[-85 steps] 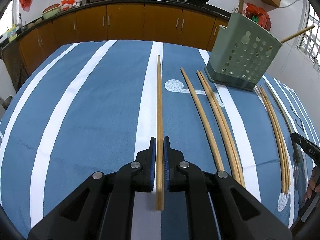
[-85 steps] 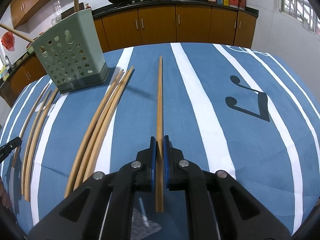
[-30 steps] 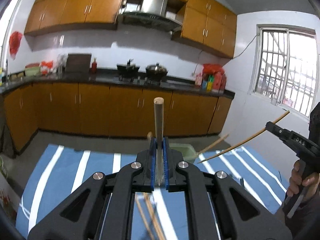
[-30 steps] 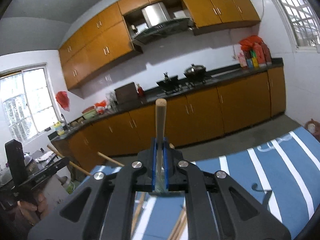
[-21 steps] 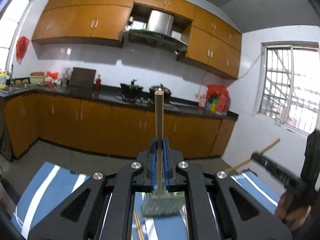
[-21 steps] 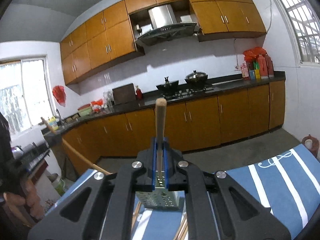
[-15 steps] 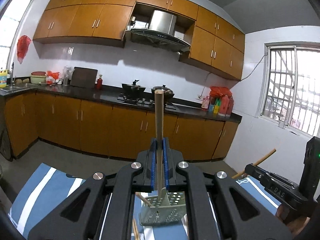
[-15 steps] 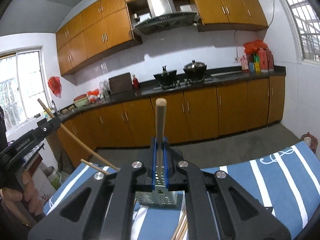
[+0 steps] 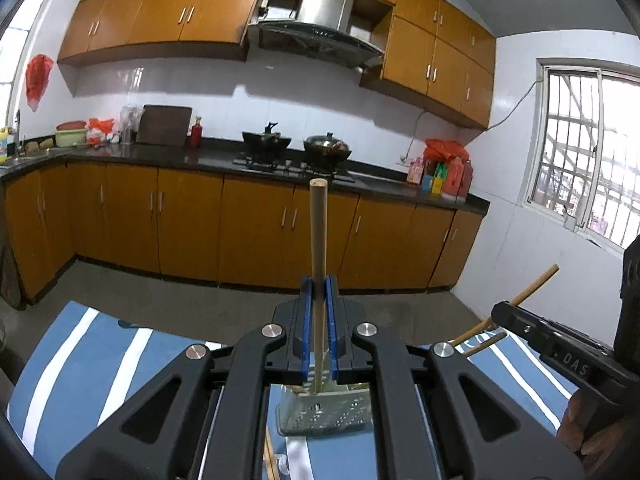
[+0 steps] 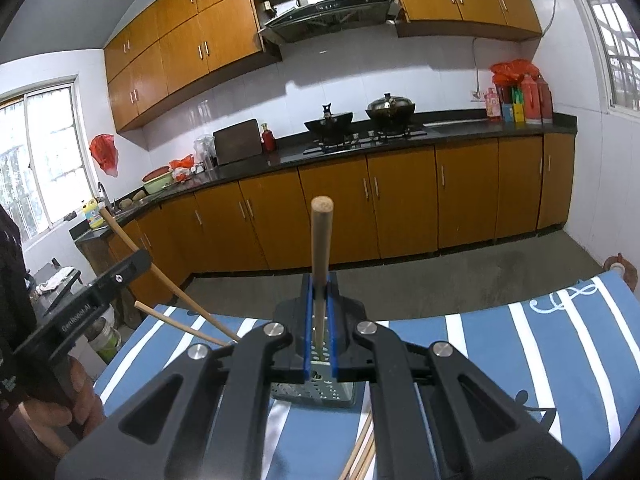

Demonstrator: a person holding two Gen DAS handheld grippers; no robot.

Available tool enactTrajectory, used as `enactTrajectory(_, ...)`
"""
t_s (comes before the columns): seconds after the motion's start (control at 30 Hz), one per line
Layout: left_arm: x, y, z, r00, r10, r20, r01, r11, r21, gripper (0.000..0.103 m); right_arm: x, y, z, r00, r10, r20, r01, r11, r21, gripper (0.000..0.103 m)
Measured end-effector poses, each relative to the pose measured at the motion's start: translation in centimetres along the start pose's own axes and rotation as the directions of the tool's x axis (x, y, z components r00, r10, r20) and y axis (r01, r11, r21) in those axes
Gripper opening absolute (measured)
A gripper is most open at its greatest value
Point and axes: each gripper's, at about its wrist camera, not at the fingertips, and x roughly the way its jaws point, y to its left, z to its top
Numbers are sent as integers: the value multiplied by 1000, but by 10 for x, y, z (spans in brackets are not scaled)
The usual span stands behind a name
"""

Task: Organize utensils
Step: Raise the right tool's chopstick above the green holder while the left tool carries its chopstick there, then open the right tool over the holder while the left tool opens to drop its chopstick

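Note:
My left gripper is shut on a wooden chopstick and holds it upright, its lower end in the green perforated holder on the blue striped tablecloth. My right gripper is shut on another chopstick, also upright with its lower end in the holder. In the left wrist view the right gripper is at the right with its chopstick. In the right wrist view the left gripper is at the left.
More chopsticks lie on the cloth in front of the holder. Other chopsticks lean out of the holder. The blue white-striped table ends at its far edge; kitchen cabinets stand beyond the floor.
Both grippers have lifted their chopsticks off the cloth, turned them upright and brought them over the holder. In the last half second both have sunk a little toward it.

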Motion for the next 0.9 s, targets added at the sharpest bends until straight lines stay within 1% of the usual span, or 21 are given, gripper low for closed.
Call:
enactTrajectory(0.17, -3, 2, 5, 1000, -1, 2, 1, 1000, -14, 8, -10, -3, 2, 1000, -1, 20, 1, 1000, 12, 12)
enactTrajectory(0.23, -7, 3, 6, 1000, 0, 12, 0, 1000, -17, 10, -16, -3, 4, 999, -4, 37, 4, 1000, 15, 15)
enactTrajectory(0.27, -10, 4, 7, 1000, 2, 23, -2, 1000, -19, 19, -20, -4, 4, 999, -4, 47, 3, 1000, 15, 15)
enactTrajectory(0.33, -15, 4, 9, 999, 6, 40, -5, 1000, -25, 33, -28, -4, 4, 998, -4, 62, 3, 1000, 17, 16)
enactTrajectory(0.47, -26, 8, 13, 998, 5, 66, -3, 999, -37, 33, -47, -7, 1, 996, -11, 89, 8, 1000, 24, 16)
enactTrajectory(0.57, -41, 14, 12, 996, 3, 90, 1, 999, -45, 33, -62, -16, -11, 995, -31, 99, 27, 999, 38, 16)
enactTrajectory(0.6, -48, 17, 9, 995, 6, 95, -2, 999, -47, 33, -67, -22, -20, 994, -48, 94, 44, 998, 45, 16)
enactTrajectory(0.67, -58, 23, 3, 996, 14, 90, -9, 998, -55, 33, -70, -30, -33, 994, -77, 77, 73, 996, 51, 16)
enactTrajectory(0.7, -62, 27, -4, 997, 24, 77, -20, 998, -57, 33, -68, -37, -45, 993, -104, 49, 101, 993, 56, 16)
enactTrajectory(0.77, -64, 34, -17, 998, 51, 38, -49, 997, -53, 33, -60, -51, -68, 992, -127, -17, 128, 989, 69, 16)
enactTrajectory(0.83, -59, 43, -40, 995, 93, -34, -94, 995, -36, 33, -43, -60, -94, 984, -142, -105, 151, 985, 88, 16)
enactTrajectory(0.87, -56, 47, -48, 992, 107, -62, -109, 994, -33, 33, -38, -62, -104, 981, -141, -136, 155, 983, 95, 16)
enactTrajectory(0.9, -51, 53, -63, 987, 121, -108, -125, 992, -31, 33, -27, -65, -121, 972, -135, -191, 157, 982, 103, 16)
